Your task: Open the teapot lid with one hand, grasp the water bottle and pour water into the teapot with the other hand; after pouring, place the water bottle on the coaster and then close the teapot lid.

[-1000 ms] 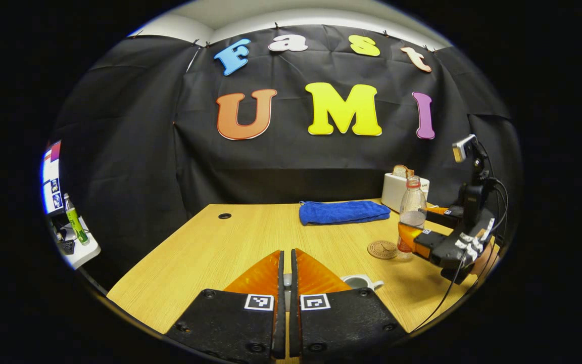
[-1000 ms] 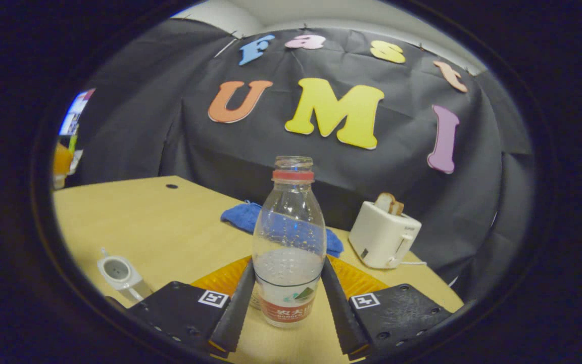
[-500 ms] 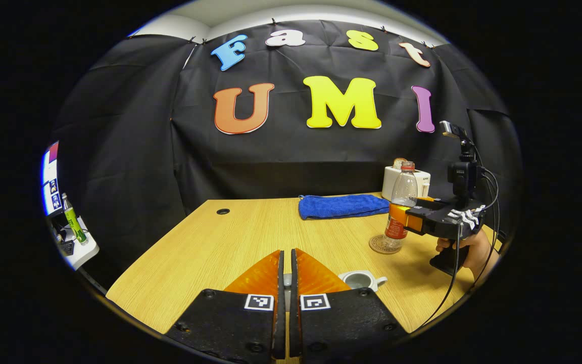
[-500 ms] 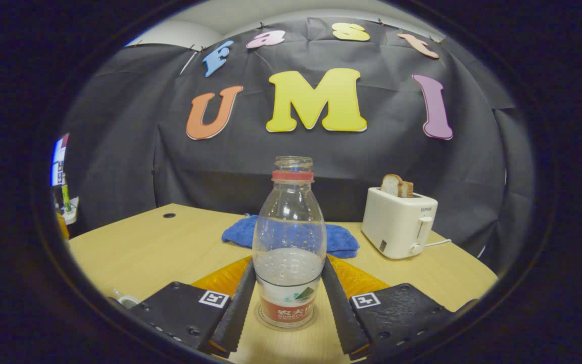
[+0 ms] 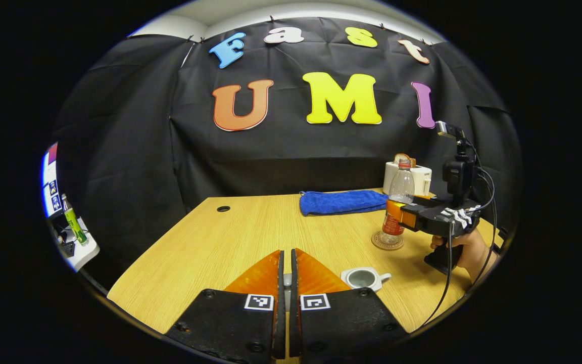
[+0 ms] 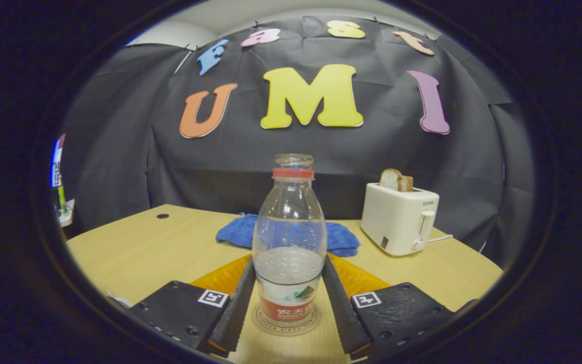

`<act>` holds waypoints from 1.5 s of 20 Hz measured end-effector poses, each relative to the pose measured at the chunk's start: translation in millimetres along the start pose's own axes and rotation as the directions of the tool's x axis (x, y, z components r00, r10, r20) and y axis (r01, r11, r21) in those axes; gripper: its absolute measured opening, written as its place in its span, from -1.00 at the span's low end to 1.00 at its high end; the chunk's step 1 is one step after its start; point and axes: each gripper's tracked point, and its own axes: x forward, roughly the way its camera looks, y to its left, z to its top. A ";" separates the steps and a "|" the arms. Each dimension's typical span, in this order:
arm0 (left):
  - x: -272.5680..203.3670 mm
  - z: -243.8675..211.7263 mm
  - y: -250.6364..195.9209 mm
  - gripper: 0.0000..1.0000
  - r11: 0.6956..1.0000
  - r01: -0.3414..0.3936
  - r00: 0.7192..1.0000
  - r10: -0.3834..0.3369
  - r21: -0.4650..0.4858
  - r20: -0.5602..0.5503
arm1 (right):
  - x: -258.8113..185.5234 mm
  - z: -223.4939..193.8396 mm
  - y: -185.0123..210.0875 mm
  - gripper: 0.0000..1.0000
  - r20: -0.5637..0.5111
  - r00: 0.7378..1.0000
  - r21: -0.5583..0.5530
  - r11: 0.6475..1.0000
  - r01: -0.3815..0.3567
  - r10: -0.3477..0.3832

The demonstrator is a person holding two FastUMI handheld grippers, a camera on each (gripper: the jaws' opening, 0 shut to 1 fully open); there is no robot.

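Clear plastic water bottle [image 6: 289,237] stands upright between the right gripper [image 6: 289,298] jaws, which press on both its sides, its base on the round coaster [image 6: 285,322] directly below them. The left gripper [image 5: 285,283] has its jaws nearly together on something small and pale I cannot make out, probably the lid. The open teapot [image 5: 363,278] sits just ahead and to the right of those jaws on the wooden surface [image 5: 230,247]. Likely next, the right jaws release the bottle and the left ones carry the lid rightward and down over the teapot's mouth.
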 end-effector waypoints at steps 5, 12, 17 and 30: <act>0.6 -2.2 -2.7 -0.89 1.000 0.002 1.000 -0.001 0.006 -0.005 | 3.2 -7.4 0.1 0.51 -0.018 1.000 0.005 1.000 -0.006 0.006; 2.2 -3.8 -5.8 -0.89 1.000 0.006 1.000 -0.006 0.011 -0.011 | -8.8 -2.2 -4.8 0.87 -0.012 1.000 0.028 1.000 -0.008 0.008; 3.0 -3.2 -19.7 -0.89 0.999 0.041 0.999 -0.041 0.009 -0.006 | -34.9 9.6 -16.2 0.90 0.008 1.000 0.027 1.000 0.003 -0.003; 29.8 -10.5 -98.6 -0.87 0.970 0.217 0.975 -0.210 -0.105 0.072 | -117.5 21.9 -47.2 0.92 0.103 0.994 -0.076 0.996 0.052 -0.044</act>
